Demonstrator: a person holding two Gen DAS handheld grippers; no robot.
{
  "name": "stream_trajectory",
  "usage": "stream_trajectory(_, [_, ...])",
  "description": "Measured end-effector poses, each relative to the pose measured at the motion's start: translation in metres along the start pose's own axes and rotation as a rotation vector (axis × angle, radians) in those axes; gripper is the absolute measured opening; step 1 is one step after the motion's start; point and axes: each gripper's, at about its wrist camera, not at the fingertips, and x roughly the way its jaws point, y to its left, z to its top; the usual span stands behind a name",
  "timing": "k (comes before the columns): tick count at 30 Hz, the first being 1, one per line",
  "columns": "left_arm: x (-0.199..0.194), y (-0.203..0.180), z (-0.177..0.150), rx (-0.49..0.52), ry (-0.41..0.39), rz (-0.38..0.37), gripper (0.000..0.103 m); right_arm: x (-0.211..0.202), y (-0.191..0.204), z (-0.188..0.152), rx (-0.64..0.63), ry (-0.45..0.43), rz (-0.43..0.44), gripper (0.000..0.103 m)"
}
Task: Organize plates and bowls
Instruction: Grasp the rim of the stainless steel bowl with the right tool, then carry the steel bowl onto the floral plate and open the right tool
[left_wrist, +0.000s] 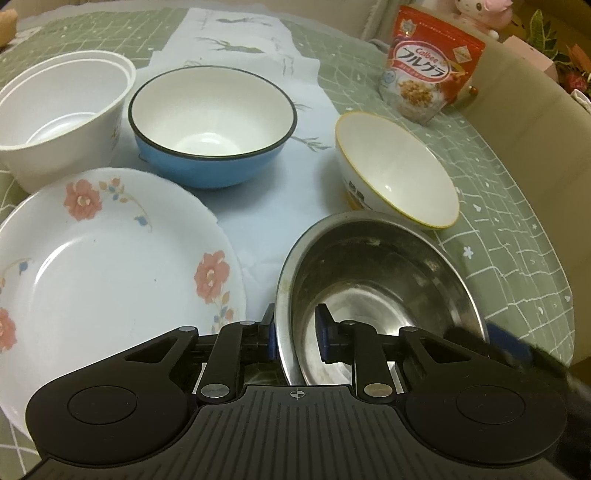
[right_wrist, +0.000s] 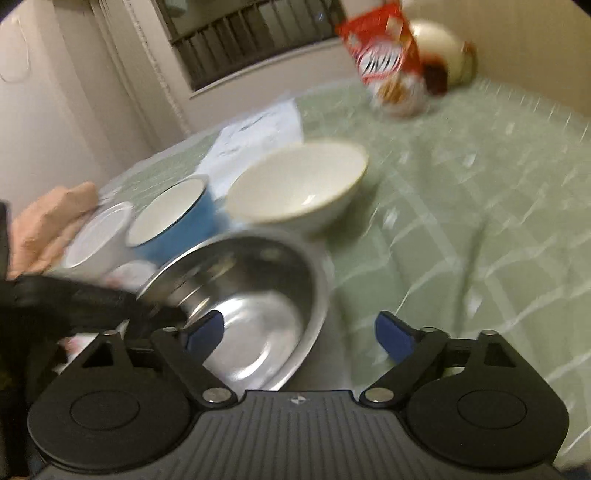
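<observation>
L gripper (left_wrist: 297, 334) straddles near-left rim of steel bowl (left_wrist: 373, 273), one pad each side, small gap w/ inner pad, not clamped. R gripper (right_wrist: 299, 338) jaws wide over bowl's near-right rim, gripping nothing. Floral plate (left_wrist: 103, 266) sits left; blue bowl (left_wrist: 212, 125) far behind.

Both wrist cameras looked steeply down, close over the table (left_wrist: 498, 229); they shared the steel bowl (left_wrist: 376, 266) and cereal bag (left_wrist: 432, 62)

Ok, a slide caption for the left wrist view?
Left gripper straddles the steel bowl rim, beside a floral plate.
</observation>
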Motion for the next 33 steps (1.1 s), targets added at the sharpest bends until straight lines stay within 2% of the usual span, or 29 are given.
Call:
stream_trajectory(2, [-0.003,-0.001,-0.002,0.001,-0.002,-0.011,0.022,0.013,-0.007,0.008,0.044,0.047,0.016,0.061])
stream_trajectory(4, [-0.006,-0.002,-0.005,0.002,-0.01,-0.029,0.022,0.024,-0.009,0.011,0.069,0.089,0.043,0.054])
stream_trajectory(6, [-0.008,-0.004,-0.007,0.0,-0.012,-0.038,0.023,0.031,-0.005,0.011,0.074,0.118,0.064,0.05])
stream_trajectory(10, [-0.016,-0.002,-0.009,0.007,-0.031,-0.047,0.023,0.024,0.009,0.008,0.04,0.105,0.008,0.051])
stream_trajectory(13, [-0.028,0.01,-0.008,-0.026,-0.058,-0.088,0.023,0.015,0.021,0.011,0.025,0.101,0.019,0.051])
stream_trajectory(16, [-0.043,0.017,-0.009,-0.019,-0.098,-0.061,0.024,0.005,0.045,0.013,-0.028,0.073,0.027,0.051])
stream_trajectory(19, [-0.061,0.037,-0.012,-0.065,-0.155,-0.055,0.025,0.0,0.073,0.017,-0.089,0.055,0.061,0.052])
stream_trajectory(22, [-0.078,0.066,-0.015,-0.098,-0.2,-0.036,0.025,0.009,0.101,0.021,-0.127,0.054,0.109,0.052])
stream_trajectory(26, [-0.085,0.103,-0.022,-0.158,-0.21,0.016,0.025,0.037,0.138,0.017,-0.166,0.109,0.156,0.052])
stream_trajectory(33, [-0.083,0.144,-0.024,-0.211,-0.221,0.055,0.025,0.073,0.181,0.006,-0.255,0.179,0.137,0.052])
